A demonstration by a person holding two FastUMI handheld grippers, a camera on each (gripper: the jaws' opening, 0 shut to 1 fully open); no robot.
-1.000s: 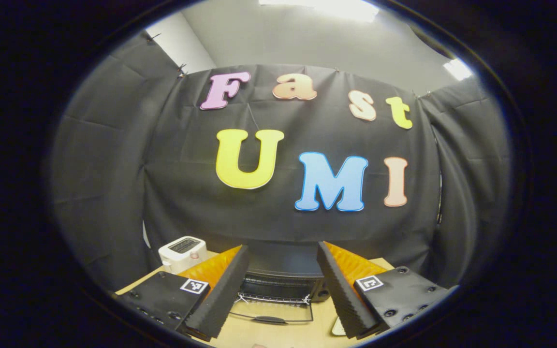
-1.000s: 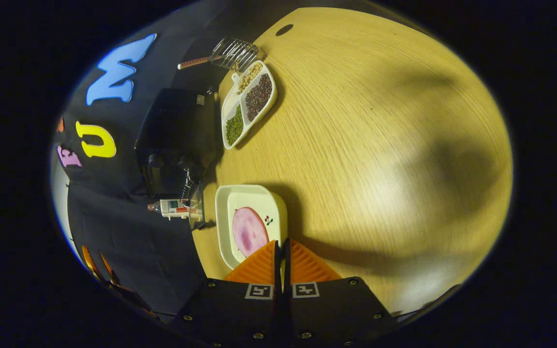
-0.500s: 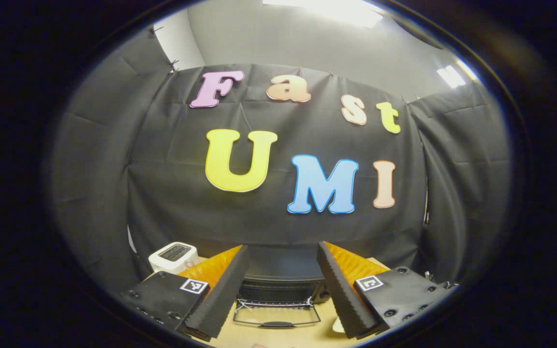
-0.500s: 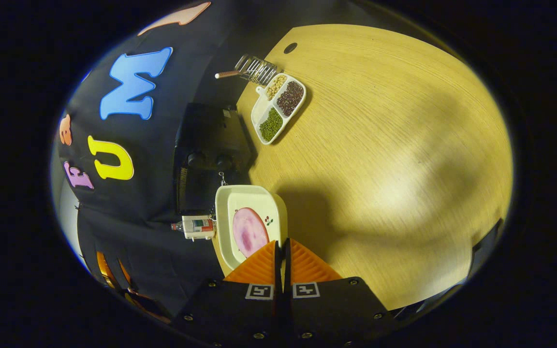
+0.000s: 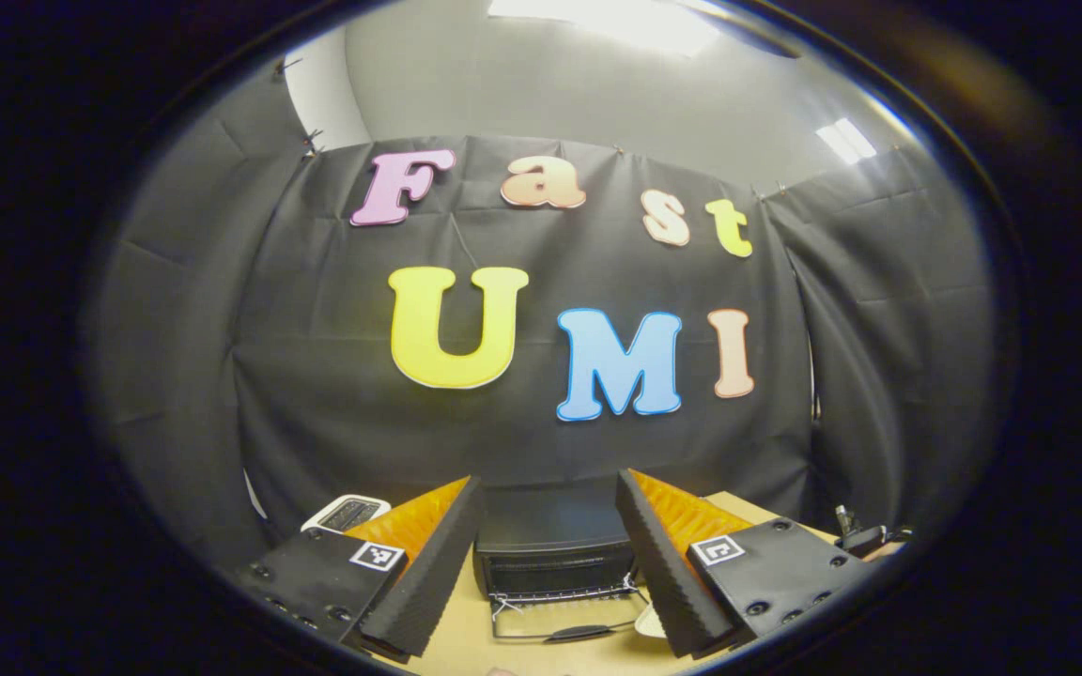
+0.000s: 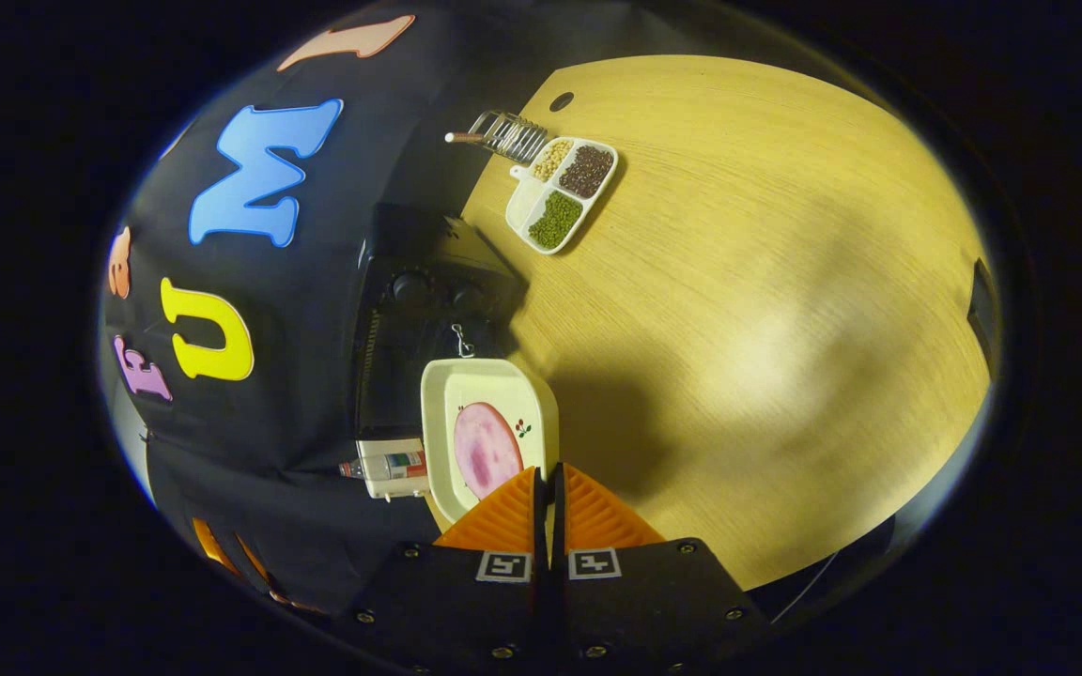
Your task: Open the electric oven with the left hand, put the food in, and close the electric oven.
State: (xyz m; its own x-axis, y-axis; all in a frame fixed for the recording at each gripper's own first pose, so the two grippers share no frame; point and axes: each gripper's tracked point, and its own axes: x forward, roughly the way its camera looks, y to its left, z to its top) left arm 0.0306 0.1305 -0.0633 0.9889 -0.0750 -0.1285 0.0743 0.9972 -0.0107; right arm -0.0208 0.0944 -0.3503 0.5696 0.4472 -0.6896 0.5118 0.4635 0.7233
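Claw (image 6: 548,488) on the right, fingers pressed together on the near rim of a white dish (image 6: 438,413) carrying a pink slice of food (image 6: 480,449), holds it above the wooden table (image 6: 738,282), with the black oven (image 6: 409,319) just beyond the dish's far edge. Left claw (image 5: 541,563) hangs spread and empty, well back from the oven (image 5: 550,549), which sits straight ahead between its fingers with its door (image 5: 564,622) folded down onto the table. Opening looks done; sliding the dish inside and shutting the door remain. A divided tray of beans (image 6: 562,192) lies farther off beyond the oven.
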